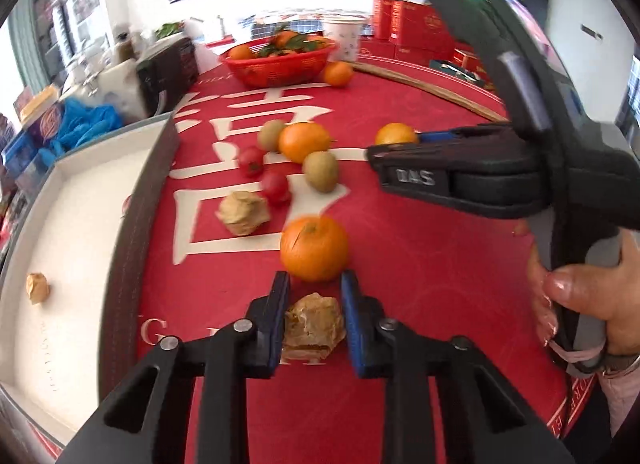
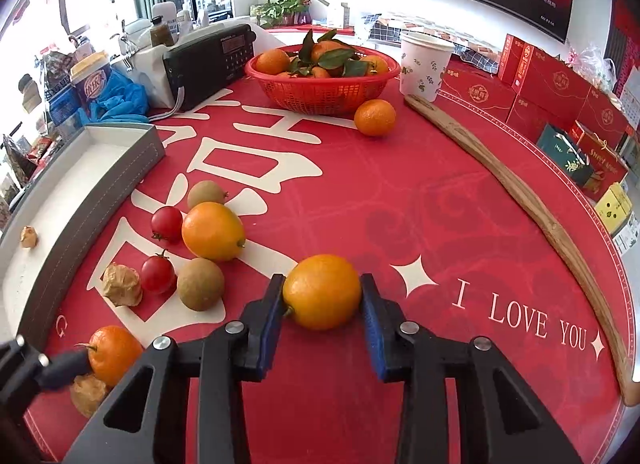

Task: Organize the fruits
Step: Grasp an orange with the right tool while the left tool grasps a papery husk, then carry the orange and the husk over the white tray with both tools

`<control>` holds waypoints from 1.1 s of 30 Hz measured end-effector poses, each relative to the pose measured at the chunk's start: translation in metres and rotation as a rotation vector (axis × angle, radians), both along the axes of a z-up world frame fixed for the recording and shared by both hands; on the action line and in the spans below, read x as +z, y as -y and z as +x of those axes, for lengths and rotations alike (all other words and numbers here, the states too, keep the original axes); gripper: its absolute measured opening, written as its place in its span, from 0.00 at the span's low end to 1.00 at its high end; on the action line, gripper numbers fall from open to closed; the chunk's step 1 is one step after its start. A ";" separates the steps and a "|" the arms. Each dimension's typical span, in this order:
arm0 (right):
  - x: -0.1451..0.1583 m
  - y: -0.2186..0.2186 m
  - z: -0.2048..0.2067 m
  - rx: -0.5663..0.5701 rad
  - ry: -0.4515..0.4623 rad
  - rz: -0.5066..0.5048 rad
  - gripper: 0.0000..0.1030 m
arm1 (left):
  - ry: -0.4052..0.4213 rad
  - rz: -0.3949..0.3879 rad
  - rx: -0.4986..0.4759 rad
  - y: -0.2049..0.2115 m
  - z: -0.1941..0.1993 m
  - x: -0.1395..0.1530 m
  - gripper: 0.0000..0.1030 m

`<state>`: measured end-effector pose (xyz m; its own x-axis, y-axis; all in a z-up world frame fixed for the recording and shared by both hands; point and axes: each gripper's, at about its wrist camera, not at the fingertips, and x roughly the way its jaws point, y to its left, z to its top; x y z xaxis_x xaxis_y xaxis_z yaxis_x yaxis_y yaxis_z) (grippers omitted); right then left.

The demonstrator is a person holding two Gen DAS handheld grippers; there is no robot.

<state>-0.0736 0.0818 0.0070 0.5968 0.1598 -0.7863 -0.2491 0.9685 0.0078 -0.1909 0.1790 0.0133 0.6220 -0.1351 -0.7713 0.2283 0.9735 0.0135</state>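
Observation:
On the red tablecloth my left gripper (image 1: 315,286) is open around a tan papery husk fruit (image 1: 314,327), its pads just clear of it, with a mandarin (image 1: 314,247) just beyond the fingertips. My right gripper (image 2: 322,288) has its blue pads against both sides of an orange (image 2: 322,291) resting on the cloth. Two kiwis (image 2: 200,283), two cherry tomatoes (image 2: 158,274), another orange (image 2: 213,230) and another husk fruit (image 2: 122,285) lie in a loose group. A grey tray with a white floor (image 1: 80,216) at the left holds one small husk fruit (image 1: 37,288).
A red basket (image 2: 322,90) of leafy mandarins stands at the back, a loose mandarin (image 2: 375,117) beside it. A paper cup (image 2: 424,64), a wooden stick (image 2: 520,192), a black radio (image 2: 212,62) and red gift boxes (image 2: 552,92) ring the table.

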 end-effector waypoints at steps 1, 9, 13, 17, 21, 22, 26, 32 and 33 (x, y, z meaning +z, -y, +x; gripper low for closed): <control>0.000 0.001 -0.001 -0.001 0.000 0.006 0.37 | 0.006 0.001 -0.003 0.001 -0.003 0.000 0.27; 0.002 0.027 -0.006 -0.059 -0.011 0.087 0.37 | 0.058 -0.014 -0.071 0.004 0.000 0.025 0.27; 0.006 0.038 -0.007 -0.094 0.001 0.127 0.37 | 0.139 -0.040 -0.049 -0.004 -0.003 0.034 0.27; 0.010 0.039 -0.008 -0.098 0.014 0.146 0.37 | 0.160 -0.069 -0.026 -0.015 -0.003 0.033 0.27; 0.006 0.037 -0.005 -0.094 -0.008 0.160 0.37 | 0.163 -0.066 -0.001 -0.025 0.003 0.031 0.27; 0.005 0.036 -0.005 -0.093 -0.011 0.160 0.37 | 0.159 -0.071 0.005 -0.028 0.005 0.030 0.27; 0.003 0.032 -0.005 -0.089 -0.016 0.156 0.37 | 0.155 -0.077 0.024 -0.035 0.005 0.029 0.27; 0.003 0.031 -0.005 -0.084 -0.018 0.155 0.37 | 0.140 -0.086 0.038 -0.040 0.008 0.026 0.27; 0.003 0.030 -0.005 -0.084 -0.019 0.157 0.37 | 0.142 -0.085 0.041 -0.040 0.008 0.026 0.27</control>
